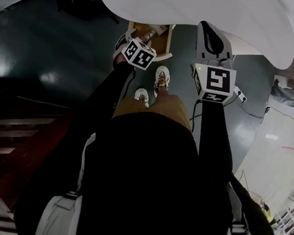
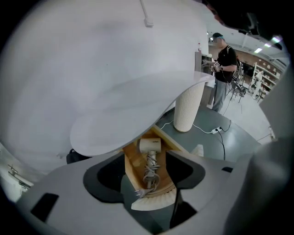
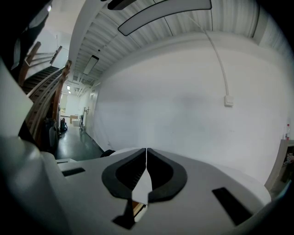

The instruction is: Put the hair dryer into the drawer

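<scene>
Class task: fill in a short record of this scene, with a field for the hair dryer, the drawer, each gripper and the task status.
Hair dryer: cream plastic hair dryer lying in the drawer, grey cord bundled along its handle
Drawer: open wooden drawer under the white round table top
Left gripper: jaws apart, empty, aimed at the drawer
Right gripper: jaws together, empty
Task status: dryer in, drawer not yet shut

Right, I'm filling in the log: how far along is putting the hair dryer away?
Done: the hair dryer lies with its cord inside the open wooden drawer under the white tabletop. In hand: nothing; the left gripper faces it with jaws apart, and the right gripper has its jaws together, empty. Left: probably only pushing the drawer shut, if that is wanted.
</scene>
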The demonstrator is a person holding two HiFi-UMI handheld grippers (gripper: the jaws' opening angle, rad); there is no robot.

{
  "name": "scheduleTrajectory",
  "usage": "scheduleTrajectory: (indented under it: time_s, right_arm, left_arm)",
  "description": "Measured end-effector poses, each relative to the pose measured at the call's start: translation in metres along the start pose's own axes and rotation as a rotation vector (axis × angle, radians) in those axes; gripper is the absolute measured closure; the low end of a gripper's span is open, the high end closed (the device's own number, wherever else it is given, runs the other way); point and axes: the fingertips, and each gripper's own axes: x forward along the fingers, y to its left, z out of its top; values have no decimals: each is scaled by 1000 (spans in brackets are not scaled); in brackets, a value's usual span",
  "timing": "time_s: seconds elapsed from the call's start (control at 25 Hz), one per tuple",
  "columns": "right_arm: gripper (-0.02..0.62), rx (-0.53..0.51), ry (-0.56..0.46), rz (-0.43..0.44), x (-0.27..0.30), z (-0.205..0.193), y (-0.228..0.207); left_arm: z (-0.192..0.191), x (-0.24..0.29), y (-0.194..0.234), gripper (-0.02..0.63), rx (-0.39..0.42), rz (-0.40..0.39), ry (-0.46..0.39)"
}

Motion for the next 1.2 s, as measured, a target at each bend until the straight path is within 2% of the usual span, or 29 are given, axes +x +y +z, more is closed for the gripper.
scheduleTrajectory:
  time_s: [0.32,0.48,0.6,0.96,1.12,1.2]
  right_arm:
    - [568,-43,-63,5,-27,40,30]
    - [568,44,-101,7,-42,55,43]
    - [568,57,-120,5,-48,62,54]
    - [568,98,-195,25,-64,96,80]
    - [568,79,-220,43,-65,108,87]
    - [568,72,-227,53,-67,111,91]
  left_arm:
    - [42,-89,30,310,-65,65,-235]
    - [55,-147,47,310,-121,94,-358]
    - [61,-187,58,310,-143,118,-441]
    - [91,-320,84,341,-161,211,-717]
    - [103,-362,94,359,-128,289,-811]
    - [105,-373,96,380,-135,300,-844]
